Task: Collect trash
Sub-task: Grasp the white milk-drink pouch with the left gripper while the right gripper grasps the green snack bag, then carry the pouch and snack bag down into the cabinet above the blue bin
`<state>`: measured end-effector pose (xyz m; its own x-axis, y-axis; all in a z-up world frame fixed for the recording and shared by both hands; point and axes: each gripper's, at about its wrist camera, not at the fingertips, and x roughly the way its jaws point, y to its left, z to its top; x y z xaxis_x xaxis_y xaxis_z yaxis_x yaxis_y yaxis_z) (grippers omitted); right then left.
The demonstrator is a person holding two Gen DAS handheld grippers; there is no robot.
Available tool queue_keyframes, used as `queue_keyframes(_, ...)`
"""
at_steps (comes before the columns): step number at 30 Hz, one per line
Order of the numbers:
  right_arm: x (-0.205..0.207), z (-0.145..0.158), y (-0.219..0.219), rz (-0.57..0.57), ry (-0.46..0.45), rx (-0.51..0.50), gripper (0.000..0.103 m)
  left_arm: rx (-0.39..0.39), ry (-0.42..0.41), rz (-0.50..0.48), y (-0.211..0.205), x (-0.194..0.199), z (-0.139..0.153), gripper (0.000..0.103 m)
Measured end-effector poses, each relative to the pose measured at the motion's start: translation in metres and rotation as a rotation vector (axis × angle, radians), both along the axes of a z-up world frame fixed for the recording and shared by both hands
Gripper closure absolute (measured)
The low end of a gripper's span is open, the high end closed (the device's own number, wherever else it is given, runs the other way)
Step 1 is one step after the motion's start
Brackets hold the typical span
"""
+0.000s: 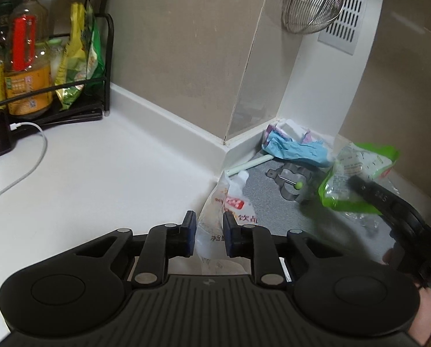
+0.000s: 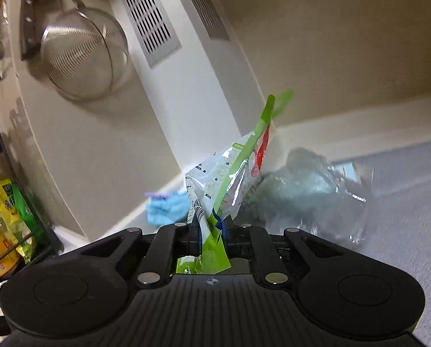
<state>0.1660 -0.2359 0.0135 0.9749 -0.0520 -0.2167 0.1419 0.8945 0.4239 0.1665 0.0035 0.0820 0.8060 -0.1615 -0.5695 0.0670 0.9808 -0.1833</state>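
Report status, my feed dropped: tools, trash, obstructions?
Left tool shut on clear printed bag. Right tool shut on green wrapper. Blue crumpled wrapper still in corner. Nothing blocking.

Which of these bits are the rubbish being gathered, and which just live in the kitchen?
Rubbish: green wrapper in right gripper; clear printed bag in left gripper; blue crumpled wrapper.
Kitchen things: strainer; bottle rack; charging cable.

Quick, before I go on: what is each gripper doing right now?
Left gripper: closed on the clear printed plastic bag.
Right gripper: closed on the green and clear wrapper.
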Motion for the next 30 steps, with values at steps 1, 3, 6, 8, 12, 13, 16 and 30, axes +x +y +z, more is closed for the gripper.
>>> queue_keyframes(1,-0.001,0.001,0.000,0.004,-0.009,-0.002,0.090,0.002,-0.002,0.002,0.001,-0.005,0.002,0.082)
queue_keyframes(3,-0.006,0.004,-0.001,0.006,-0.017,-0.003,0.090,0.007,-0.003,0.005,0.004,-0.015,0.005,0.082)
queue_keyframes(6,-0.021,0.011,0.001,0.014,0.005,0.002,0.090,0.021,-0.014,0.003,0.005,-0.031,0.011,0.082)
queue_keyframes(8,-0.039,0.017,0.006,0.046,-0.004,-0.009,0.090,0.019,-0.026,0.004,0.004,-0.042,0.015,0.083)
queue_keyframes(12,-0.081,0.030,0.017,0.107,-0.046,-0.076,0.090,0.001,-0.035,-0.007,0.002,-0.062,0.021,0.084)
queue_keyframes(13,-0.090,0.033,0.018,0.122,-0.051,-0.084,0.090,0.001,-0.040,-0.008,0.001,-0.067,0.023,0.085)
queue_keyframes(16,-0.114,0.040,0.018,0.143,-0.053,-0.094,0.090,-0.005,-0.049,-0.012,0.001,-0.080,0.029,0.086)
queue_keyframes(30,-0.156,0.031,0.016,0.146,0.038,-0.178,0.090,0.049,0.037,-0.034,-0.021,-0.069,-0.001,0.102)
